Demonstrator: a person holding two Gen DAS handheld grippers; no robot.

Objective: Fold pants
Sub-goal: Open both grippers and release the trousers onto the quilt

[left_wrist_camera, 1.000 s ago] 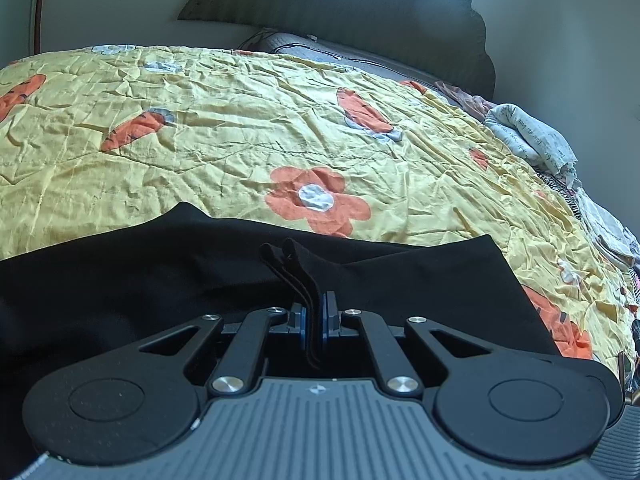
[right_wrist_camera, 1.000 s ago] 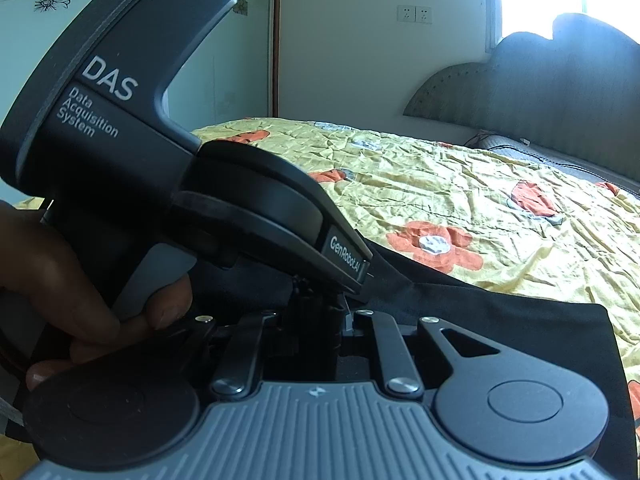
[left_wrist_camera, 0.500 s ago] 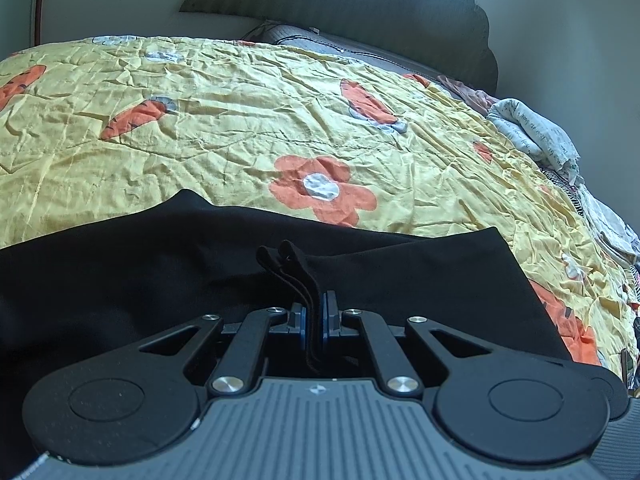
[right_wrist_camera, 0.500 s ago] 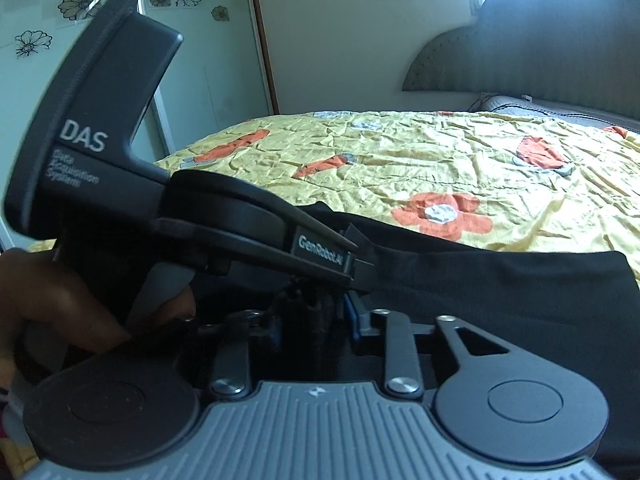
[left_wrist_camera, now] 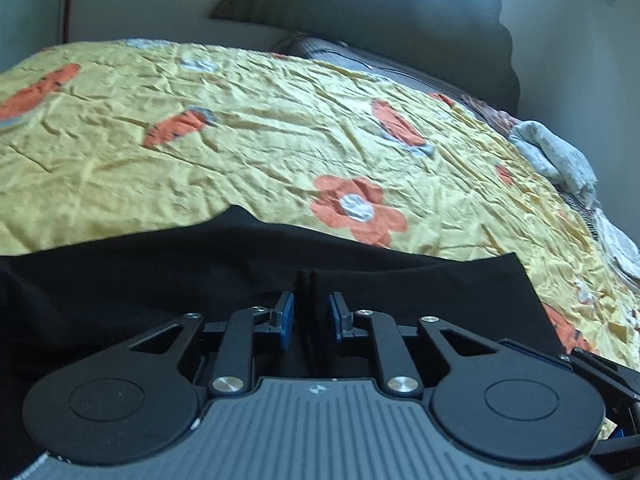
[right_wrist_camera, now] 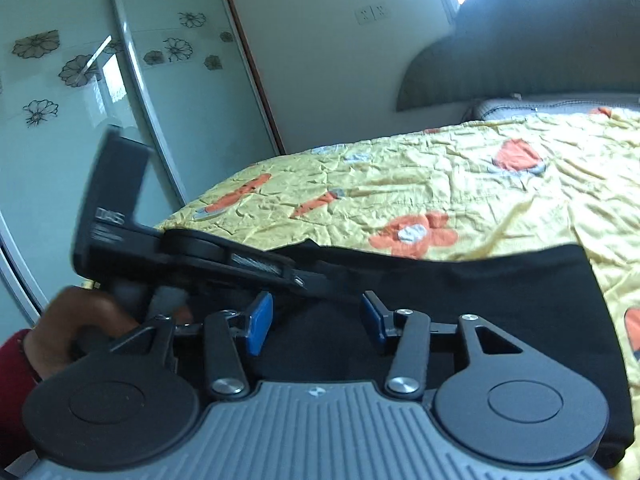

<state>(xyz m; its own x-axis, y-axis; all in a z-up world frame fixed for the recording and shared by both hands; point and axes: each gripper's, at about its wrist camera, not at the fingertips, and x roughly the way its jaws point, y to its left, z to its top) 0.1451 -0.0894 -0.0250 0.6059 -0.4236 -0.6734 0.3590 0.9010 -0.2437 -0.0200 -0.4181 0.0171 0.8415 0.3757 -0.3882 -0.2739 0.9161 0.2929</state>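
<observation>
The black pants [left_wrist_camera: 168,300] lie flat on the yellow flowered bedspread [left_wrist_camera: 280,140], along the near edge of the bed, their long axis running across both wrist views. The far edge of the cloth is a fairly straight line, ending in a squared corner toward the right side of the bed.

The left gripper [left_wrist_camera: 311,312] has its jaws opening — the blue pads stand clear on either side of a thin upright pinch of black fabric that rises between them, no longer pressed. The right gripper [right_wrist_camera: 316,316] is opening too, its pads well apart, with only flat cloth below them and nothing caught.

Seen from the right wrist, the left gripper's body [right_wrist_camera: 192,252] sits just to the left and slightly ahead, a hand [right_wrist_camera: 80,328] with a red sleeve behind it. So both claws sit over the same stretch of pants, close together.

The pants extend mainly to the right of both; judging by that, the right gripper is nearer the free corner for any next fold or smoothing.
</observation>
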